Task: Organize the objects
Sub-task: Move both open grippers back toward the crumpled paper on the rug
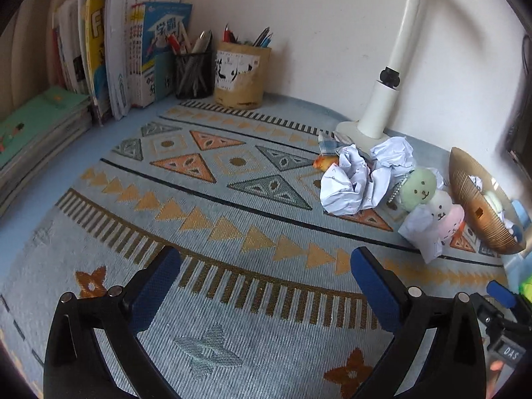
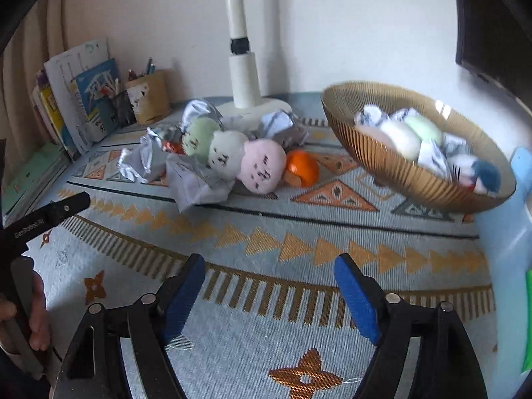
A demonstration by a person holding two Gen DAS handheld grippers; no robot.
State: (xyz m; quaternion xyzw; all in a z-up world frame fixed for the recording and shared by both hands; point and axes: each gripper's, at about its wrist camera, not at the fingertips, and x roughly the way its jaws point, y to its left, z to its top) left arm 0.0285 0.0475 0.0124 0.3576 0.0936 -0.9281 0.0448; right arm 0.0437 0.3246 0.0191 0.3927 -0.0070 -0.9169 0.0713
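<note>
Both grippers are empty and hang over the mat (image 1: 232, 316) with their blue pads wide apart: the left gripper (image 1: 266, 266) has nothing between its pads, and the right gripper (image 2: 269, 269) has only bare mat between its pads too. Going from left to right, the books (image 1: 99, 60) stand neat against the wall, and the two pen cups (image 1: 241, 74) sit just beside them. Past the middle of the mat, near the foot of the white lamp (image 1: 379, 113), lies the mess. It is a heap of crumpled paper (image 1: 352, 183), and the string of three plush balls (image 2: 232, 156), green, white and pink, rests on it. A small orange thing (image 2: 301, 168) touches the pink ball. At the far right stands the gold bowl (image 2: 409, 173). It already holds some paper balls and soft toys, so the tidy-up looks partly done, I think. The step in hand seems to be reaching out for the next thing in the heap. Next, one gripper must go forward to the heap, put its pads on both sides of one thing, squeeze, lift, and carry it right to the bowl. The plush string is soft and long, so a pinch on one ball may leave the others dangling and drag paper along.
</note>
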